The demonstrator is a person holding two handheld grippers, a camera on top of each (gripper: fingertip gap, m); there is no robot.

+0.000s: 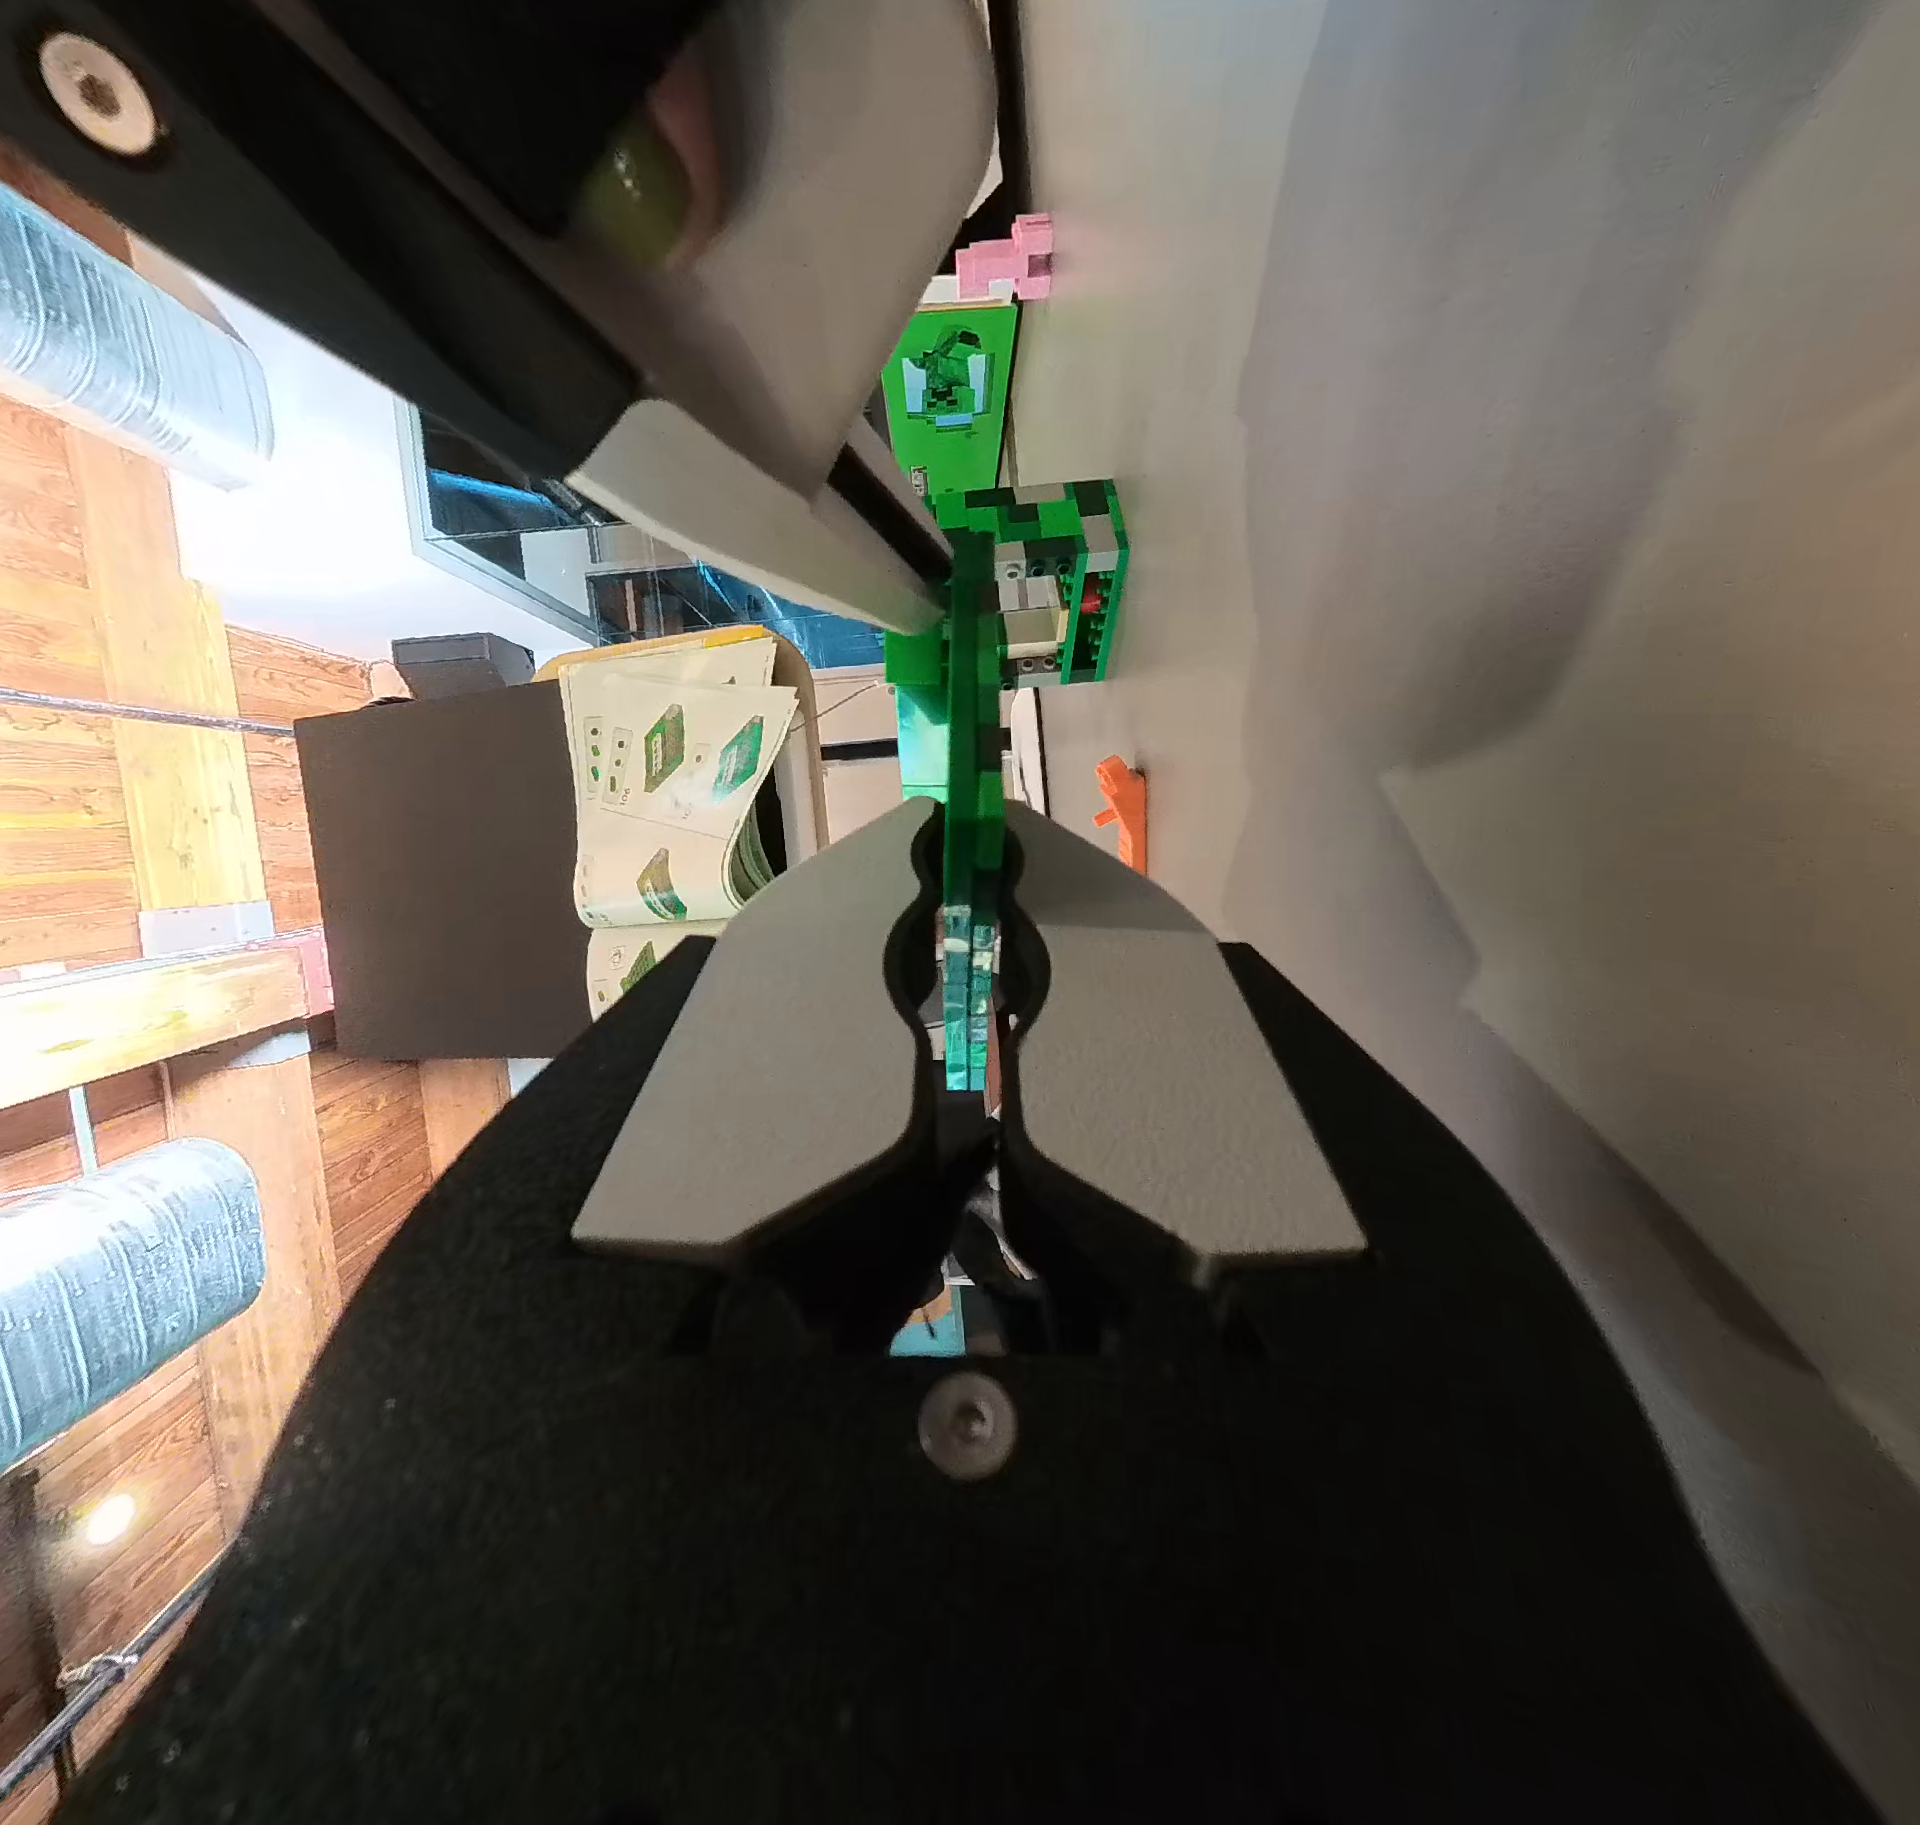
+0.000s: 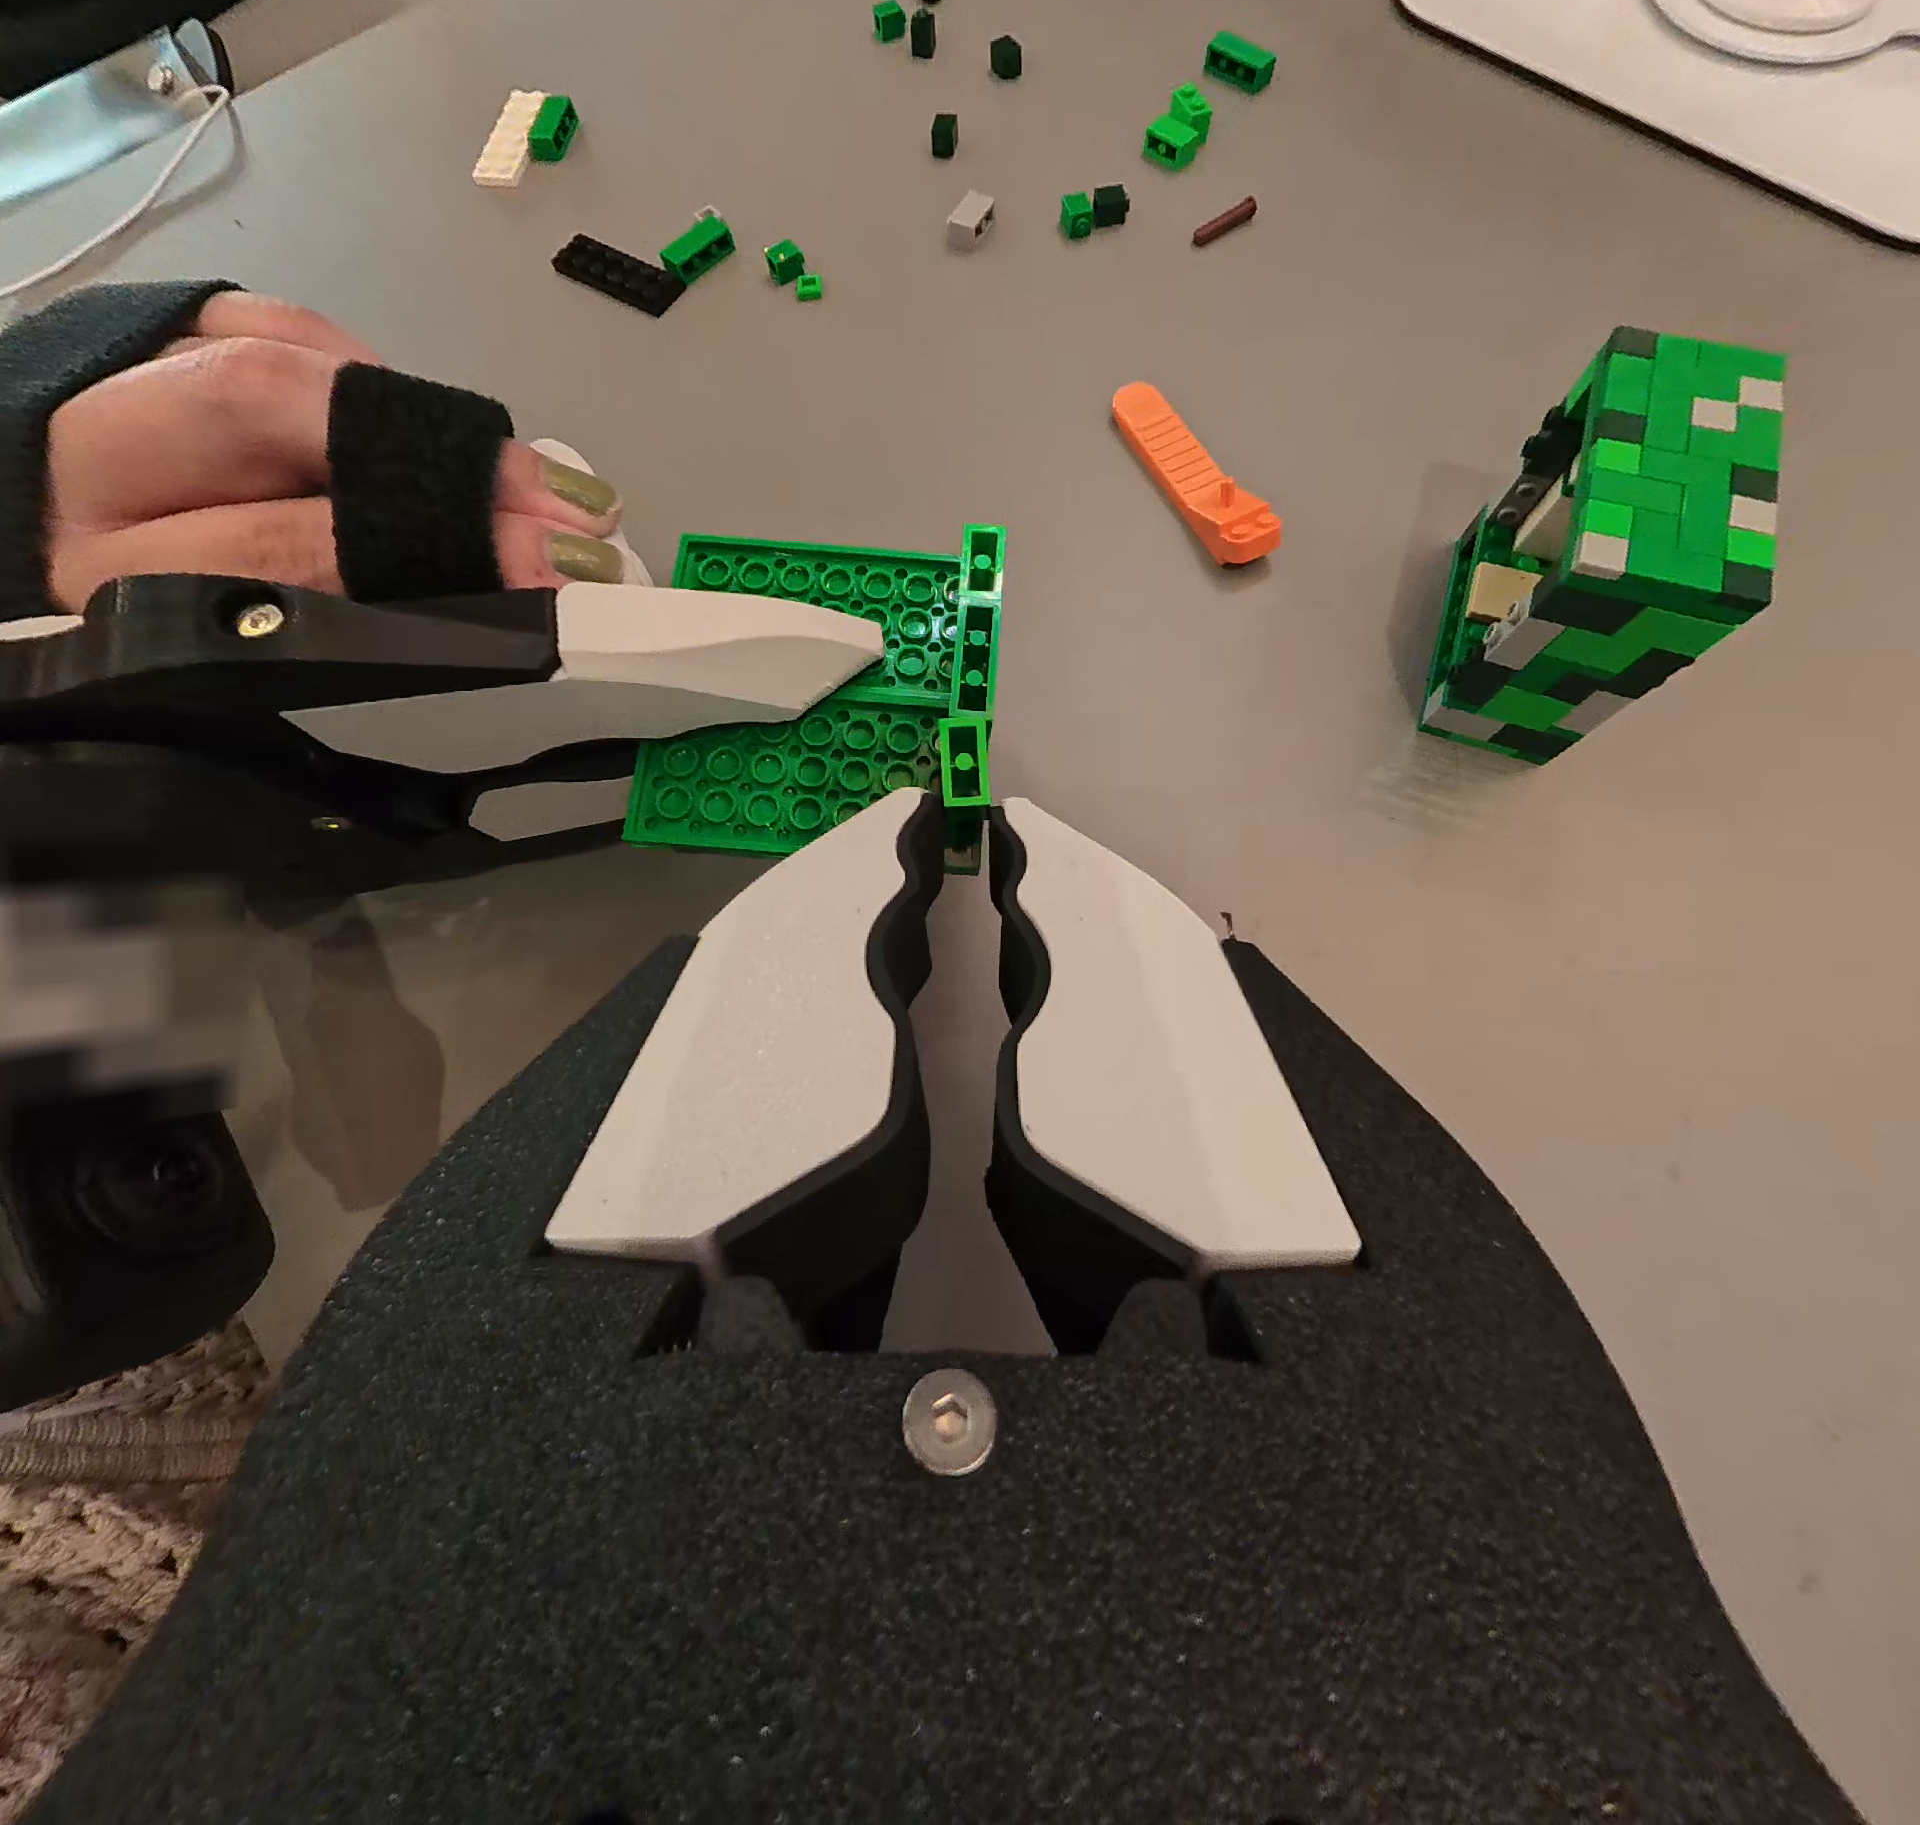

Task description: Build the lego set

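My left gripper (image 1: 974,830) is shut on a bright green studded plate (image 1: 971,715), seen edge-on and held off the table. In the right wrist view it (image 2: 831,674) comes in from the left, clamping the plate (image 2: 790,778) underside up. A row of green bricks (image 2: 977,653) runs along the plate's right edge. My right gripper (image 2: 961,819) is closed on the nearest dark green brick (image 2: 961,845) of that row. In the left wrist view it (image 1: 914,601) reaches the plate's far end from the upper left.
A finished green block build (image 2: 1621,570) lies right on the grey table (image 2: 1143,944). An orange brick separator (image 2: 1195,476) lies between it and the plate. Loose small bricks (image 2: 966,134), a black plate (image 2: 618,274) and a white plate (image 2: 507,139) lie farther back. A white pad (image 2: 1558,30) sits at the far right; an open instruction booklet (image 1: 675,788) stands behind.
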